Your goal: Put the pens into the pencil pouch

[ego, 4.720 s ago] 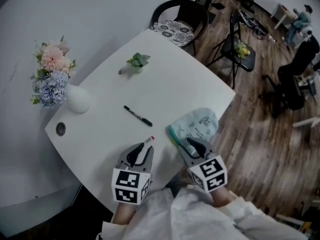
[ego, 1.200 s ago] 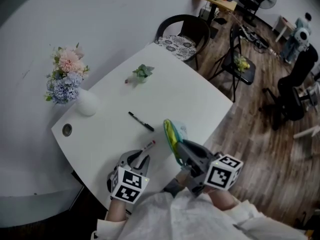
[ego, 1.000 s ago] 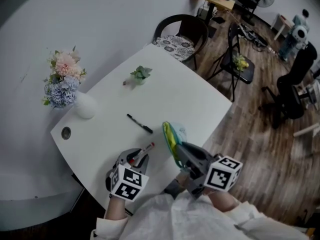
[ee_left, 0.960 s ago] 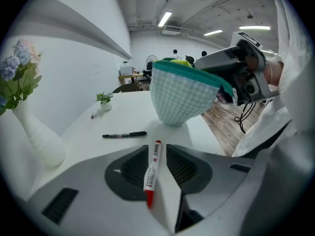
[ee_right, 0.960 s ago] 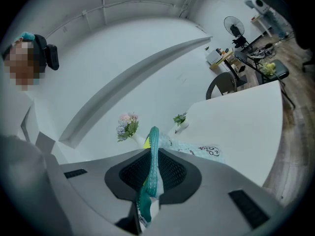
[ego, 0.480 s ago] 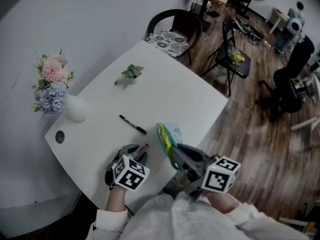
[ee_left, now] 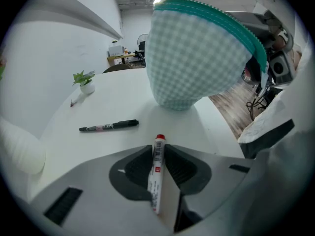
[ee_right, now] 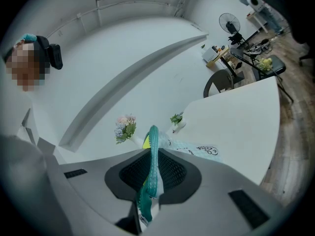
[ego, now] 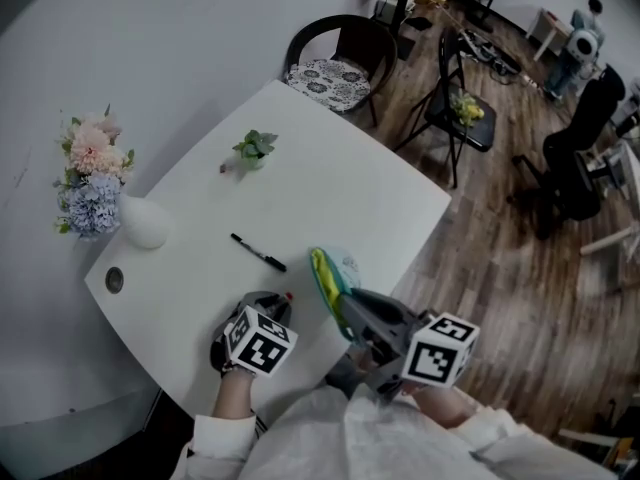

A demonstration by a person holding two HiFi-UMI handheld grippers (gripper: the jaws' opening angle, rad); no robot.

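Observation:
A white marker with a red cap (ee_left: 156, 171) sits between the jaws of my left gripper (ee_left: 158, 148), red tip (ego: 289, 295) pointing out; the jaws have just been closing and the pads now press on it. That gripper (ego: 277, 305) is low over the table's near edge, tilted steeply down, just left of the pouch. The mint checked pencil pouch (ee_left: 196, 58) with a teal zipper rim (ee_right: 152, 163) hangs upright, my right gripper (ee_right: 152, 155) shut on its rim (ego: 324, 276). A black pen (ego: 258, 253) lies loose on the white table (ego: 340, 183), beyond my left gripper (ee_left: 109, 126).
A white vase of flowers (ego: 138, 223) and a cable hole (ego: 115, 280) sit at the table's left. A small potted plant (ego: 251, 149) stands at the far side. A black chair (ego: 332, 56) is behind the table; wooden floor and more chairs lie to the right.
My left gripper has sunk toward the table and tipped more steeply down with the marker. The pouch, flat on the table in the oldest frame, stays raised in my right gripper.

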